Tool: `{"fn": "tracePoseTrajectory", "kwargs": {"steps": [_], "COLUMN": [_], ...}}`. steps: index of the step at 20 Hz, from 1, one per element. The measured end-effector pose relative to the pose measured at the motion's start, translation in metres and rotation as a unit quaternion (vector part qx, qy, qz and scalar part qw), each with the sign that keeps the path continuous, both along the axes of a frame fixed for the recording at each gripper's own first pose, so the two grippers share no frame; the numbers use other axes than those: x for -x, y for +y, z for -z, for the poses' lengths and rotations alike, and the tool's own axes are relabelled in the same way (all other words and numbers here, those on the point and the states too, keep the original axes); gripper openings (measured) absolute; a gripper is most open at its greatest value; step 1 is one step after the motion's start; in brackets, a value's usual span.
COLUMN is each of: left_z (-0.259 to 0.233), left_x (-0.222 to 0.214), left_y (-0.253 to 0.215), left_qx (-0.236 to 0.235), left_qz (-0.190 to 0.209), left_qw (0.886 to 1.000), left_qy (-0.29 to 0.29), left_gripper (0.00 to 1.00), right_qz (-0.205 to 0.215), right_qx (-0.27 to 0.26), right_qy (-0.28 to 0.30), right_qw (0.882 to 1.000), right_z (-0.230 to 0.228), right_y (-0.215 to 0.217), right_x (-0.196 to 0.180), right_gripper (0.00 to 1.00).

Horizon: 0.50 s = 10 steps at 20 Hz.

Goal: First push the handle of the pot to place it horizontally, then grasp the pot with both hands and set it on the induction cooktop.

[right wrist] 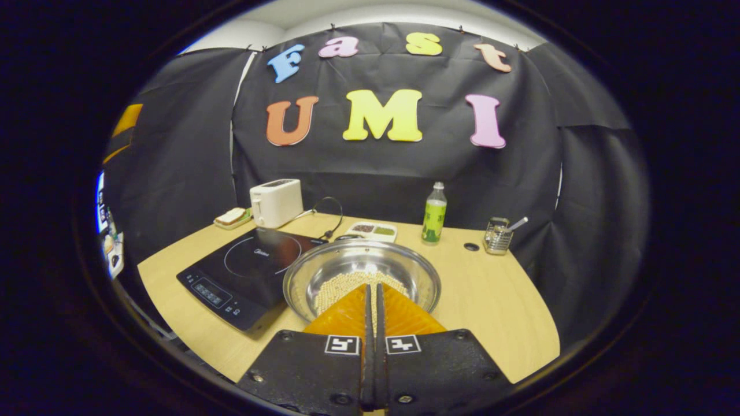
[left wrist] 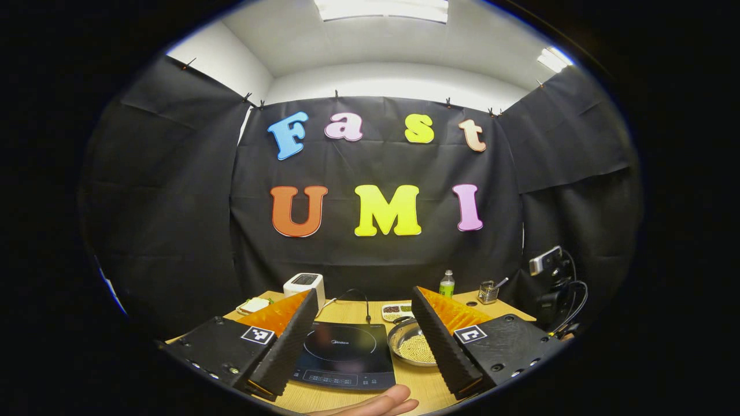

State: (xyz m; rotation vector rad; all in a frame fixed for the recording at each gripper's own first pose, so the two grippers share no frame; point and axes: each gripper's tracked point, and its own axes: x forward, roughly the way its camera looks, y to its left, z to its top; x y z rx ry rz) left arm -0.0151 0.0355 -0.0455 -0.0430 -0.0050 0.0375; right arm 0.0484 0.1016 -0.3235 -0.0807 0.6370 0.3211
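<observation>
The shiny round stainless-steel pot [right wrist: 361,277], its bottom covered with small pale beans, sits on the pale wood-grain worktop [right wrist: 497,306] just right of the flat black glass induction cooktop [right wrist: 254,271], touching or nearly touching its edge; I cannot make out its handle. The right gripper [right wrist: 373,297] hangs over the pot's near rim with its ridged fingers pressed together on nothing, probably readied as a blunt pusher. The left gripper [left wrist: 364,306] hovers spread wide, empty, framing cooktop and pot.
</observation>
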Motion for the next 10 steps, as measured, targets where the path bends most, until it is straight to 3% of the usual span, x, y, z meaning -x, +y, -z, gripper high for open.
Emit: {"fn": "tracePoseTrajectory", "kwargs": {"steps": [4,10], "left_z": [0.006,0.02], "left_x": [0.0,0.012], "left_y": [0.0,-0.004], "left_qx": [-0.001,0.008], "left_qz": [0.002,0.001], "left_qw": [1.0,1.0], "left_qy": [0.006,0.01], "left_gripper": [0.96,0.96], "right_qz": [-0.02,-0.038], "right_qx": [-0.003,0.013], "right_qy": [0.037,0.037], "right_qw": [0.999,0.999], "right_z": [0.029,0.056], "right_y": [0.013,0.02], "right_x": [0.011,0.029], "right_gripper": [0.04,0.04]}}
